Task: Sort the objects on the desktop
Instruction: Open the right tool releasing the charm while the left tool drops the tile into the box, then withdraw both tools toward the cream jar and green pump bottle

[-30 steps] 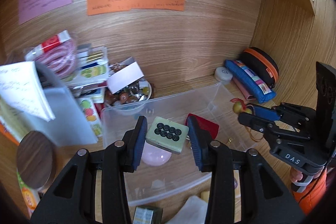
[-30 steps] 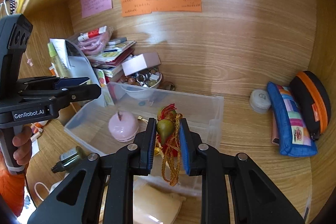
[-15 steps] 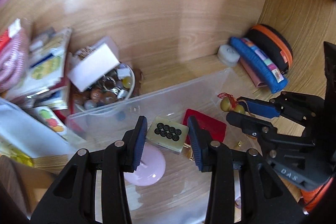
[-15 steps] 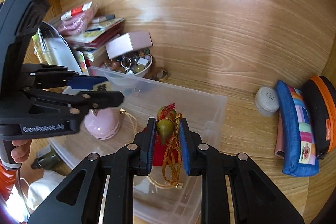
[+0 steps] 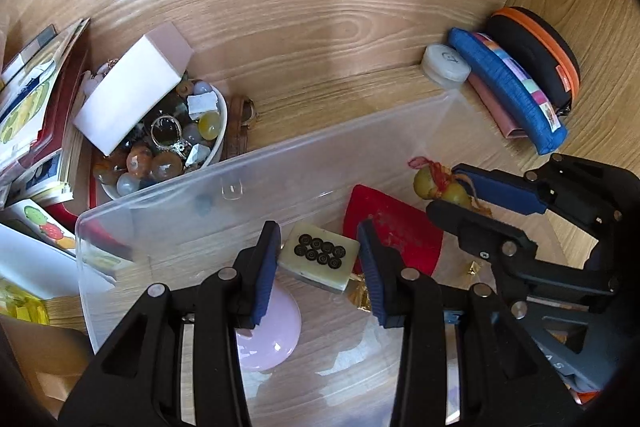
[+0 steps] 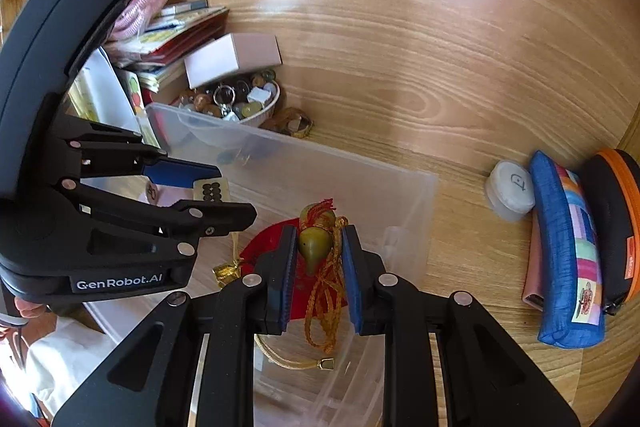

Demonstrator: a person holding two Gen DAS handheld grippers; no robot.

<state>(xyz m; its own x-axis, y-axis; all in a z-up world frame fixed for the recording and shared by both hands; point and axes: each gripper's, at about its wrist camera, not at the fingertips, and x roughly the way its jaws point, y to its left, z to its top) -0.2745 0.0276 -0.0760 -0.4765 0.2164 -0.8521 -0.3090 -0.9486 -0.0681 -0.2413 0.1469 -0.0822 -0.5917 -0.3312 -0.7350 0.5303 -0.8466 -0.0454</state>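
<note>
My left gripper (image 5: 318, 259) is shut on a pale green mahjong tile (image 5: 320, 257) with black circles and holds it inside the clear plastic bin (image 5: 160, 203). My right gripper (image 6: 318, 247) is shut on a green gourd charm (image 6: 315, 247) with red and gold cord, also over the bin (image 6: 404, 195). In the left wrist view the right gripper (image 5: 460, 195) with the charm (image 5: 438, 187) sits to the right. In the right wrist view the left gripper (image 6: 216, 195) is at the left. A pink round object (image 5: 272, 335) and a red pouch (image 5: 396, 231) lie in the bin.
A white bowl of beads and rings (image 5: 168, 143) with a white box (image 5: 132, 91) on it stands behind the bin, beside stacked books (image 5: 36, 103). A white round jar (image 5: 446, 61), a blue pouch (image 5: 508, 87) and a black-orange case (image 5: 536, 51) stand at the right wall.
Both grippers have moved forward and down into the bin, each still holding its object. The back wall and bowl look closer.
</note>
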